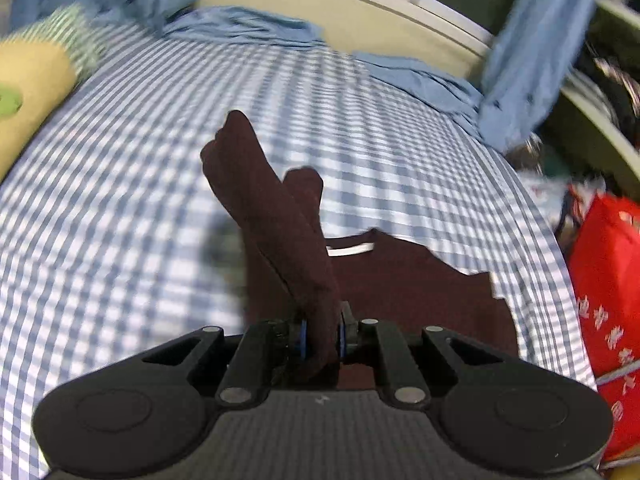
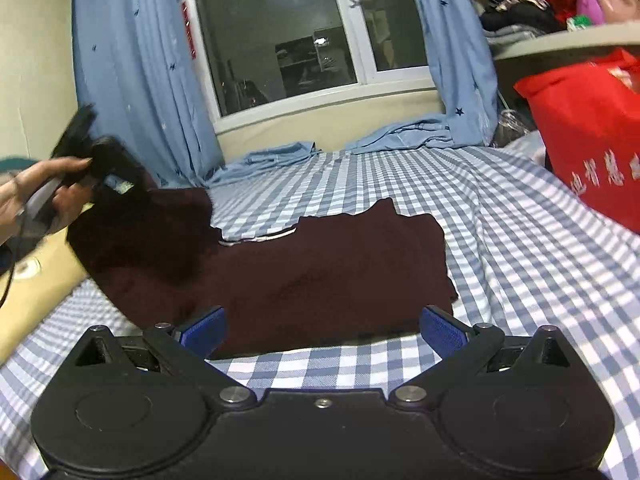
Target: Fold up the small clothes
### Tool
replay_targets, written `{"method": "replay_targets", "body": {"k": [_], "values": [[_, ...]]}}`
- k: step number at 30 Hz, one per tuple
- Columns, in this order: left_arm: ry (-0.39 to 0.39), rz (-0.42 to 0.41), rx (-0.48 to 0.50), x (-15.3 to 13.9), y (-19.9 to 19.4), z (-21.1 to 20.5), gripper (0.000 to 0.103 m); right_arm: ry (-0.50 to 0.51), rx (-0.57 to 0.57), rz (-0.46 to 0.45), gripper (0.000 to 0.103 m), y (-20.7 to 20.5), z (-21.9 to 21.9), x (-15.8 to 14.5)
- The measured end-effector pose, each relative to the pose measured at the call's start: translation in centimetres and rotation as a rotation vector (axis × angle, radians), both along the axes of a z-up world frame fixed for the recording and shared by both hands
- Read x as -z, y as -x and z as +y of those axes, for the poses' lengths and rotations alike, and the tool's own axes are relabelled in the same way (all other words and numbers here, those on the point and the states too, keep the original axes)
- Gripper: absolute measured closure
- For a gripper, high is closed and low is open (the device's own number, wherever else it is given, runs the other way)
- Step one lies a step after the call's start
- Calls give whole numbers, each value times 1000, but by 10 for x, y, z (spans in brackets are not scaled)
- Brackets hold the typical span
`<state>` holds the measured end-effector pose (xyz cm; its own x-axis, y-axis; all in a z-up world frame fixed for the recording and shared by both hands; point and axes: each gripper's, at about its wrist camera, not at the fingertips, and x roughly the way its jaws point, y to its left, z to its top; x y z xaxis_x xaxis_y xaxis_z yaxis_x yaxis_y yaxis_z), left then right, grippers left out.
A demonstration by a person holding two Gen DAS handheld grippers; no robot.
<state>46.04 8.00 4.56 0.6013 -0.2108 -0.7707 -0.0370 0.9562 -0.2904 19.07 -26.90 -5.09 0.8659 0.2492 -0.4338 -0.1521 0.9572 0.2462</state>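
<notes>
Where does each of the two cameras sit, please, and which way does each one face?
Left wrist: on the left gripper, looking down at the checked bedsheet; its fingers pinch the dark maroon knit garment.
Right wrist: on the open right gripper, facing the window; a hand shows.
Shared: garment, sheet, red bag.

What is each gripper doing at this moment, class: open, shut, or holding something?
Left gripper: shut on a fold of the dark maroon garment, lifted off the checked sheet.
Right gripper: open, holding nothing, near the garment's front edge.
</notes>
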Motion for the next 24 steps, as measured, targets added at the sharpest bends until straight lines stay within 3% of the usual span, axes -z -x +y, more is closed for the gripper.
{"method": "replay_targets", "body": {"k": [5, 9, 14, 19, 21, 23, 24], "values": [[-106, -9, 54, -24, -18, -104, 90, -83, 6, -14, 1, 19, -32, 6], [-234, -5, 98, -16, -31, -203, 90, -142, 40, -30, 1, 32, -59, 8], [-336, -6, 69, 29, -34, -315, 90, -200, 82, -49, 1, 50, -92, 8], [-436, 10, 59, 103, -21, -388, 88, -251, 133, -51, 1, 68, -128, 7], [-496, -27, 74, 125, -12, -401, 85, -251, 162, -57, 1, 77, -142, 5], [-533, -81, 101, 142, -4, -409, 57, -241, 196, -69, 1, 85, -154, 3], [-546, -112, 113, 147, 2, -413, 49, -236, 215, -71, 1, 88, -159, 2]]}}
